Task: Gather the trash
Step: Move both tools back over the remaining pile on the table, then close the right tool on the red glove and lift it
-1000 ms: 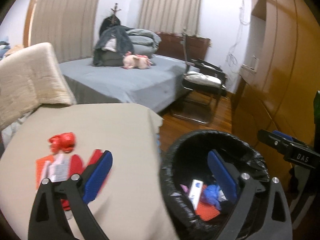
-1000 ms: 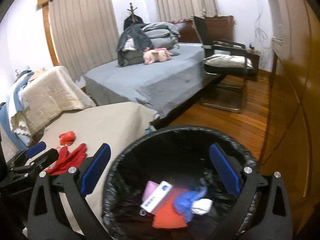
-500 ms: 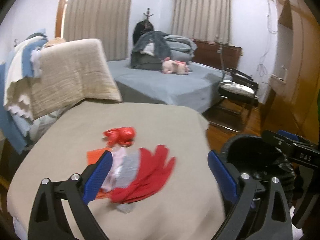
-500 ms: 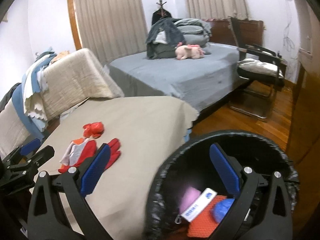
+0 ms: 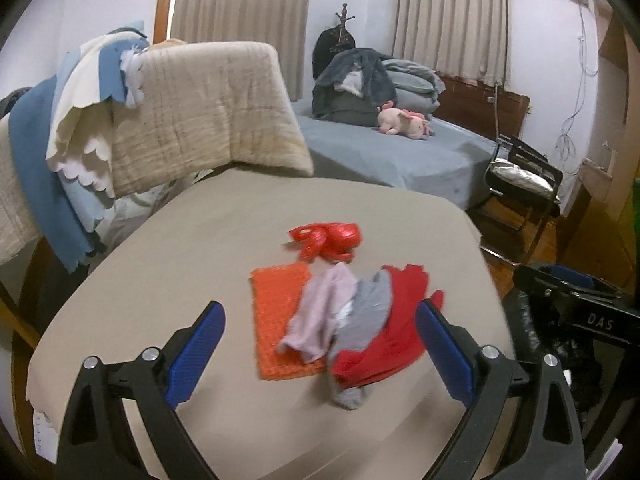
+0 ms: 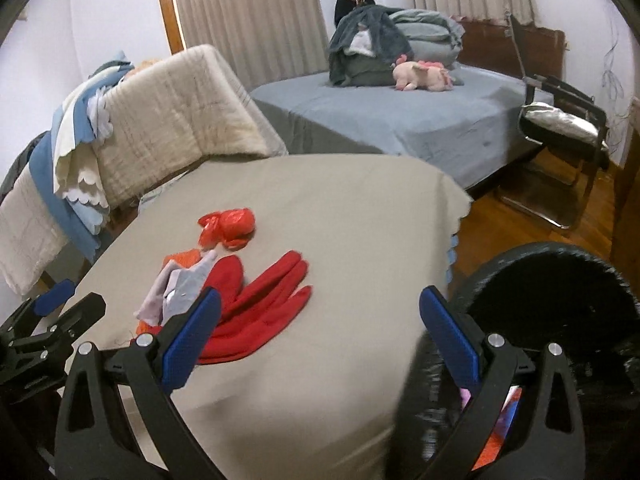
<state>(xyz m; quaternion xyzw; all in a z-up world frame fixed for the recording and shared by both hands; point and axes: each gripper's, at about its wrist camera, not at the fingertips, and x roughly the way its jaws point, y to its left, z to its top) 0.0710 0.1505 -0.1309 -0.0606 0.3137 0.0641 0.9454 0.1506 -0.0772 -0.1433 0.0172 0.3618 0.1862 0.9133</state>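
A pile of trash lies on the beige-covered table [image 5: 180, 248]: a crumpled red plastic bag [image 5: 326, 240], an orange pad [image 5: 282, 320], a pink and grey cloth [image 5: 340, 316] and a red glove [image 5: 392, 332]. My left gripper [image 5: 320, 356] is open and empty, just short of the pile. My right gripper [image 6: 320, 336] is open and empty, with the red glove [image 6: 260, 304] and red bag [image 6: 228, 226] ahead on the left. The black-lined trash bin [image 6: 560, 304] stands on the right beside the table.
A chair back draped with beige and blue blankets [image 5: 160, 112] stands behind the table. A grey bed [image 6: 400, 120] with folded bedding and a pink plush lies beyond. A black chair [image 6: 560, 120] stands on the wooden floor to the right.
Both grippers have swung left, away from over the bin and toward the table. The pile is now in front of the left gripper. Both stayed open.
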